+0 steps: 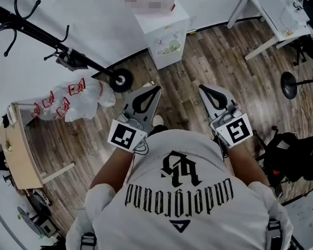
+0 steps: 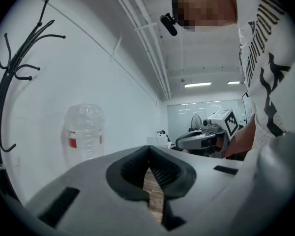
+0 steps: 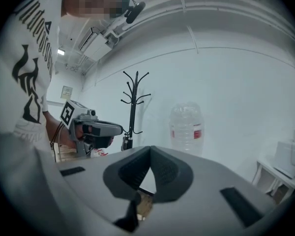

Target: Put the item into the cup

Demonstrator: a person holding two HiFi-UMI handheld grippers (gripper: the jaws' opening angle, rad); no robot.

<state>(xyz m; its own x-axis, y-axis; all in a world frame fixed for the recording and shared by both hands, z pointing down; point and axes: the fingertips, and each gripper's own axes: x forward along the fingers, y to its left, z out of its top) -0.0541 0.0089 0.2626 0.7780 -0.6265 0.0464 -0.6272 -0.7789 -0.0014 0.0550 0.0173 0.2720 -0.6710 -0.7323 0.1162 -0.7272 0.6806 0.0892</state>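
Observation:
No cup and no item shows in any view. I hold both grippers close in front of the person's chest, over the wooden floor, jaws pointing away. My left gripper (image 1: 156, 89) has its fingertips touching and nothing between them; in the left gripper view its black pads meet at the tip (image 2: 148, 148). My right gripper (image 1: 202, 87) is likewise shut and empty, its pads meeting at the tip (image 3: 150, 149). Each gripper shows in the other's view: the right gripper (image 2: 200, 138) and the left gripper (image 3: 95, 129).
A white water dispenser cabinet (image 1: 165, 33) with a clear bottle (image 3: 186, 127) stands ahead by the wall. A black coat rack (image 1: 52, 41) on a base is at the left, plastic bags (image 1: 79, 98) beside it. A wooden shelf (image 1: 15, 150) stands left, a white table (image 1: 274, 14) and black chair (image 1: 289, 155) right.

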